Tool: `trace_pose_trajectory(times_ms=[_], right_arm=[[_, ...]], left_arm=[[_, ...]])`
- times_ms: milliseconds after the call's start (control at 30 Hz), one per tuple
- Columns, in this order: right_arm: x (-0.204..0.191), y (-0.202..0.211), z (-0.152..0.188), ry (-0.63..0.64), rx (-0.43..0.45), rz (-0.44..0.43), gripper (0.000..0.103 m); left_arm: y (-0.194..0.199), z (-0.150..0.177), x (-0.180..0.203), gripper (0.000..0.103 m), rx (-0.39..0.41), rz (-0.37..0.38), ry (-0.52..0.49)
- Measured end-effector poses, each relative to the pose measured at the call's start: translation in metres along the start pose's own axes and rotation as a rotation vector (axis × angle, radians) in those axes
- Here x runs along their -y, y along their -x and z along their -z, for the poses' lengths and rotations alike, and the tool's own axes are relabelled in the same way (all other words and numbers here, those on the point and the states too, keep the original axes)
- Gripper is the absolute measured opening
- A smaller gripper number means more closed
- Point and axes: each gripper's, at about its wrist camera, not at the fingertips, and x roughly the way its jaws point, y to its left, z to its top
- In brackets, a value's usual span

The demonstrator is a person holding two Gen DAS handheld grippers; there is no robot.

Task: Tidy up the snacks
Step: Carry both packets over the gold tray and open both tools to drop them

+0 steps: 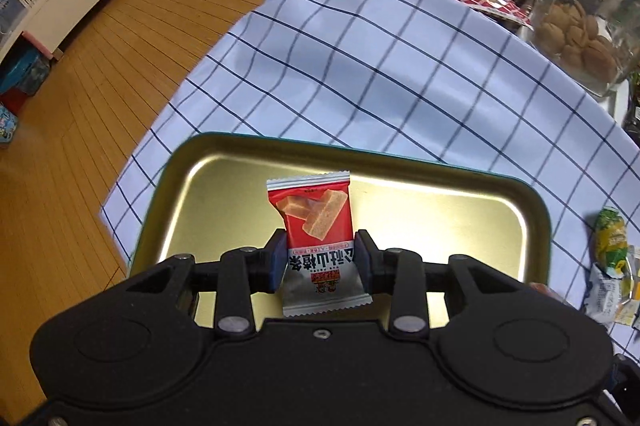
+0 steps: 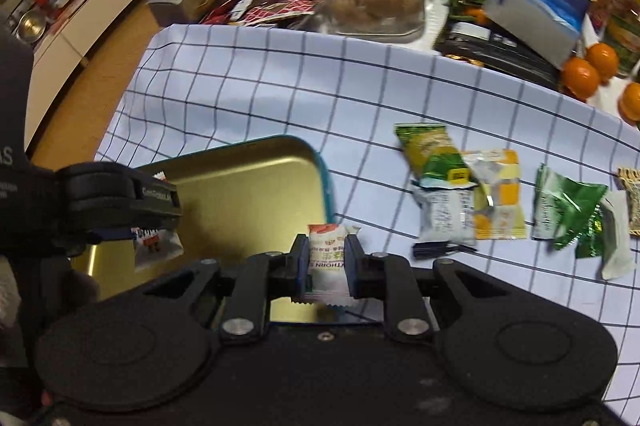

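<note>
Snacks, early stage: left gripper (image 1: 321,262) is clamping a red-and-silver packet (image 1: 316,238) above the gold tin tray (image 1: 532,226), whose visible floor is showing nothing yet. Right gripper (image 2: 327,258) is pinching a white-and-orange packet (image 2: 328,250) over the tray's near edge. Farther right, green and yellow packets (image 2: 460,186) are lying loose on the checked cloth (image 2: 280,86), awaiting sorting.

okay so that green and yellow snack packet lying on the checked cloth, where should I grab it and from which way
Judging by its pose, take the green and yellow packet across its narrow width near the upper end, coming straight down from above. It lies flat on the checked cloth, and its lower end overlaps the white packet and the yellow packet, so the far end is freest.
</note>
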Motion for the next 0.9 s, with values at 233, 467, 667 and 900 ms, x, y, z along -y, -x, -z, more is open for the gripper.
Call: trace_pose_trajectory(times_ms=[233,467,667,900], right_arm=[[-0.026,0.001,0.003,0.064,0.030,-0.058,0.021],[-0.013,0.005,-0.002,0.012,0.053,-0.029,0.028],[0.011,0.006,-0.006,-0.067,0.042,0.012,0.029],[0.028,0.004,-0.006,-0.106,0.015,0.038,0.032]], left_arm=[[-0.002,-0.008,-0.022,0.046,-0.009,0.019,0.045],[-0.001,-0.007,-0.015,0.047,-0.017,0.033,0.028],[0.000,-0.002,-0.001,0.047,-0.019,0.038,-0.016],[0.006,0.003,0.019,0.047,-0.018,0.063,-0.060]])
